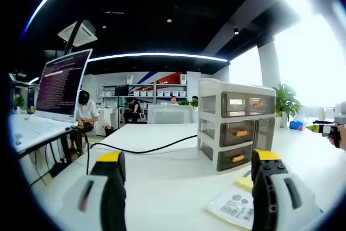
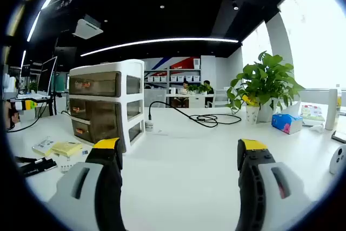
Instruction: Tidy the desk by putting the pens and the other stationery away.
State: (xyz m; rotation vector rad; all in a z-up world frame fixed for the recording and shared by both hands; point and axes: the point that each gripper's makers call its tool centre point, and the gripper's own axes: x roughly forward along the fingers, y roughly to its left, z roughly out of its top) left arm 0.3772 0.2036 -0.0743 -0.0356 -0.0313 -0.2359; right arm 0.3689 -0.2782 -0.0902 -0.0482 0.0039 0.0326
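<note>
Presently both tongs (image 1: 186, 174) (image 2: 181, 163) wide open, empty; pens (image 2: 32, 165) lie flat beside drawer unit (image 2: 105, 104).

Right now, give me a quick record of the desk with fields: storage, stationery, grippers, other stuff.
storage: three-drawer organizer on the white desk, drawers closed
stationery: yellow sticky notes and dark pens beside the organizer; printed card in front of it
left gripper: open, empty
right gripper: open, empty
other: potted plant, black cable, blue tissue pack, laptop
</note>
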